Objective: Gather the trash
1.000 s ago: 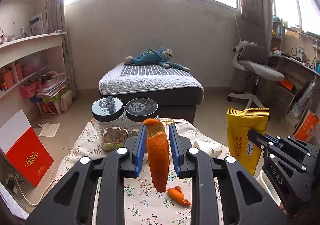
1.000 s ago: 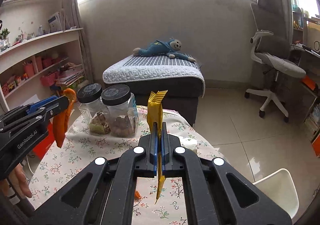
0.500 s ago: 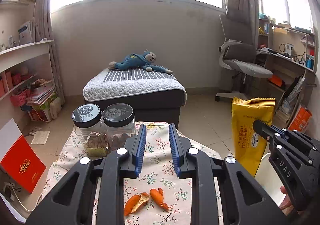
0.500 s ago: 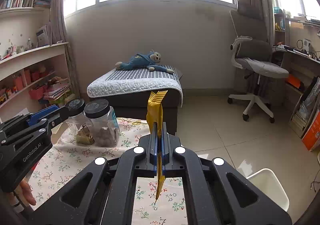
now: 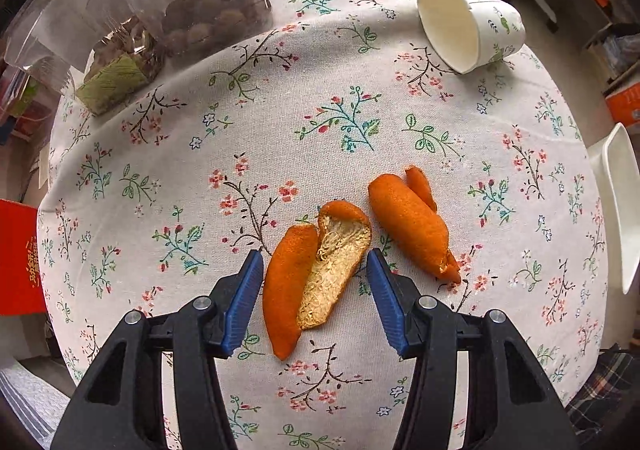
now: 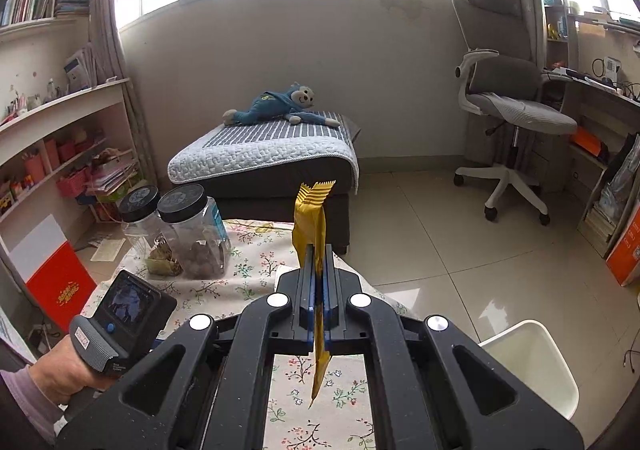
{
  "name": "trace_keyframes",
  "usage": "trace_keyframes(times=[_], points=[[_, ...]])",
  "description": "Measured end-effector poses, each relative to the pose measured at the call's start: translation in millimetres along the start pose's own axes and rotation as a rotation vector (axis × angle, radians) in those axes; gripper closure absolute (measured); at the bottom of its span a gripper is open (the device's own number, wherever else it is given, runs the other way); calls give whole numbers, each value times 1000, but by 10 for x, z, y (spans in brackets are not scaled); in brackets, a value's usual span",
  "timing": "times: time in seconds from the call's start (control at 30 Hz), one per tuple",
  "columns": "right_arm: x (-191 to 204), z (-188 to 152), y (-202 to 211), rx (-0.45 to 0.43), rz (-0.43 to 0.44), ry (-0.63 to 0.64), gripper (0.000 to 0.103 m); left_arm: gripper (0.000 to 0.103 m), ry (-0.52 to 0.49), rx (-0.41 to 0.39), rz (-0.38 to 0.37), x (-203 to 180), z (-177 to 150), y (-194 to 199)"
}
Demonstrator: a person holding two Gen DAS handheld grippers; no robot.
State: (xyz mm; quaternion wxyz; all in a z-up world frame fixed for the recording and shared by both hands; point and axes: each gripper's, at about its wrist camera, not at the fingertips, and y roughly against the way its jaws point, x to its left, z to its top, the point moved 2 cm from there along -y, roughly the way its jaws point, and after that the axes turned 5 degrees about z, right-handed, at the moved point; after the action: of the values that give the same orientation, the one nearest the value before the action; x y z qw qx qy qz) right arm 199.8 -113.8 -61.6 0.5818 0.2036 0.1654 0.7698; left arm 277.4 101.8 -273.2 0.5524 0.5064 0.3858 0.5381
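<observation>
The left gripper (image 5: 316, 298) points almost straight down at the flowered tablecloth (image 5: 200, 170), its jaws opening. An orange peel (image 5: 312, 274) lies on the cloth between them, pale inside turned up, with a gap to each blue pad (image 5: 244, 298), so neither presses on it. Just beyond the right-hand jaw lies a second peel (image 5: 412, 222), orange side up, close to the first but apart from it. Farther ahead and to the right of the jaws a paper cup (image 5: 468, 22) lies tipped on its side, mouth facing the jaws. Ahead and to the left stand two clear jars (image 5: 160, 10) with nuts inside, well clear of the peels. Nothing lies between the jaws and the peel they straddle. Off the table's edge to the right shows the rim of a white bin (image 5: 622, 202).

The right gripper (image 6: 317, 290) has its jaws together, clamped on a yellow wrapper (image 6: 312, 218) that stands up above the fingers and hangs out below them. Down to its left a hand (image 6: 60, 370) grips the handle of the other tool over the table. The white bin (image 6: 528, 362) stands on the floor below and to the right of these jaws, beside the table. Beyond are a low bed (image 6: 264, 158) with a blue stuffed toy (image 6: 276, 106) and an office chair (image 6: 516, 114).
</observation>
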Motion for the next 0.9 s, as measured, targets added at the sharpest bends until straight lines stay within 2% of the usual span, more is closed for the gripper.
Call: trace_keyframes(times=[0.13,0.17,0.2,0.27,0.37,0.47,0.57,0.8,0.9], points=[[35,-36,-40,15,5,10,101,49,-5,0,-24,-7,-75,-38],[46,-40,-43,16,6,11,101,52,1,2,-34,8,-98,-34],[56,-43,-46,17,8,12,101,57,5,1,-33,29,-119,-26],[76,-47,-56,21,13,13,101,80,19,-3,-49,68,-164,2],[114,-50,-64,22,17,17,101,83,74,-33,-83,156,-234,94],[128,-41,-44,17,24,15,101,83,121,-107,-69,259,-279,281],[160,-18,-25,5,25,12,101,83,176,-226,-39,306,-264,647],[174,19,41,-27,3,12,101,83,239,-603,75,211,-166,1681],[146,41,79,-43,-3,7,101,82,264,-735,90,164,-88,2046]])
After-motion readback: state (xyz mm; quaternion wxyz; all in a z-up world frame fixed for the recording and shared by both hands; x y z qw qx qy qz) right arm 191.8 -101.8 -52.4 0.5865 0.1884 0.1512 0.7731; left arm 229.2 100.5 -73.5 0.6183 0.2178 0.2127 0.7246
